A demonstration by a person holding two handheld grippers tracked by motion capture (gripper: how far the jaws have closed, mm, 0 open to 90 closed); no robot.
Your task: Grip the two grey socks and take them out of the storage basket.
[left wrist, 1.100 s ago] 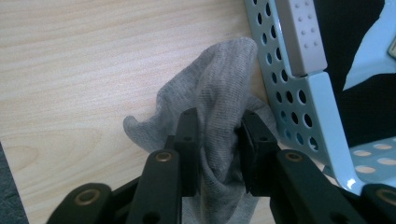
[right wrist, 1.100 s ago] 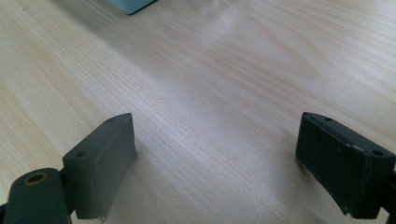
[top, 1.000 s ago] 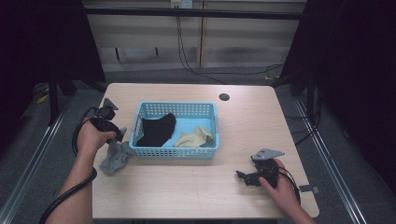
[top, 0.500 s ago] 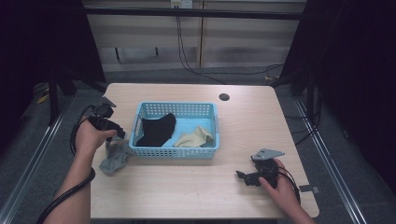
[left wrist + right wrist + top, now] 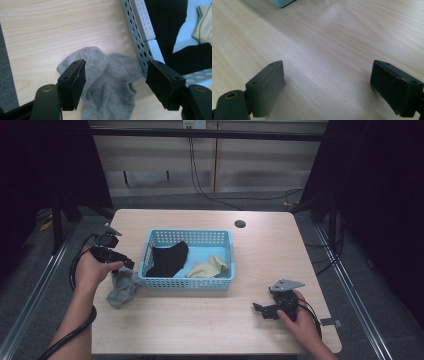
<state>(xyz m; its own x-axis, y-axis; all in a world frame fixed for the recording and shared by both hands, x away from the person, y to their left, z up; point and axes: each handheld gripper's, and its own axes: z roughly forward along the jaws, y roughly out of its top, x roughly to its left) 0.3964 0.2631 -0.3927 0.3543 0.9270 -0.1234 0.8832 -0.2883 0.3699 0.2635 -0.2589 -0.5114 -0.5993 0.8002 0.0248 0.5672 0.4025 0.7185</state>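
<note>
The grey sock (image 5: pixel 121 289) lies crumpled on the table (image 5: pixel 200 325), touching the basket (image 5: pixel 189 282) at the basket's 8 o'clock corner. The left gripper (image 5: pixel 116 82) has just been opening; its jaws stand spread over the sock, pads clear. The sock looks light, soft and limp, so a pinch on a raised fold should hold; the right gripper (image 5: pixel 261 310) rests spread and empty at 5 o'clock.

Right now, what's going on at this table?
A person works two handheld grippers at a light wooden table. The left gripper has just been opening its jaws over a crumpled grey sock that lies on the table against the outside of a light blue perforated plastic basket; its pads stand clear of the sock. The basket holds a black sock and a beige sock. The right gripper rests open on bare wood.
</note>
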